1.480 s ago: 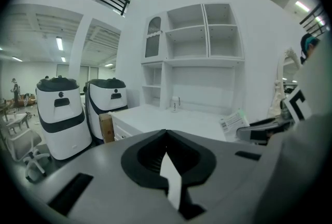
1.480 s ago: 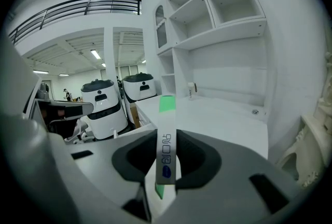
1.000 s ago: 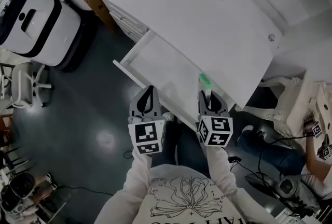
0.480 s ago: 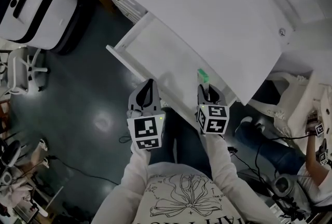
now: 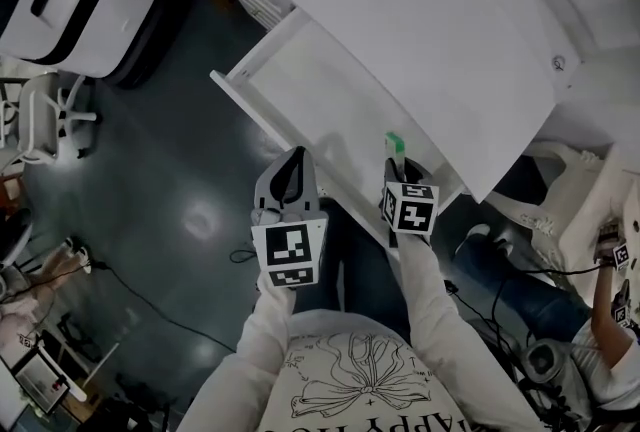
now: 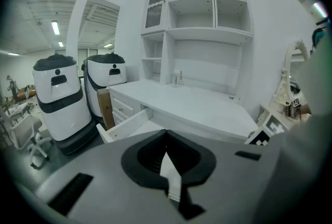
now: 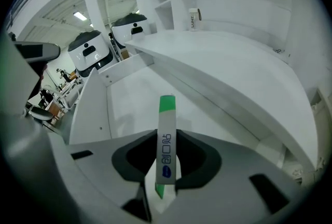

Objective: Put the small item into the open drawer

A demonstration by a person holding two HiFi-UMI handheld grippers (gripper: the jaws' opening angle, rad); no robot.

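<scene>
Packet [image 7: 166, 148], white with green tip, clamped in right gripper [image 5: 398, 165] over open drawer [image 5: 330, 100], near its front edge. Left gripper [image 5: 290, 175] jaws together, empty, near drawer front.

A white desktop [image 5: 430, 20] fills the upper part of the head view, with a small round fitting [image 5: 558, 63] near its right edge. In the left gripper view a white hutch [image 6: 207, 15] of open shelves rises at the back of the desktop, and a small white container [image 6: 177, 78] stands just in front of it. Two white machines with black bands [image 6: 57, 98] stand left of the desk, a cardboard box [image 6: 105, 109] beside them. A white office chair [image 5: 50, 125] stands on the dark glossy floor [image 5: 150, 180], where a cable [image 5: 140, 292] trails. At the right, another person's leg in blue jeans [image 5: 510, 270] shows.
</scene>
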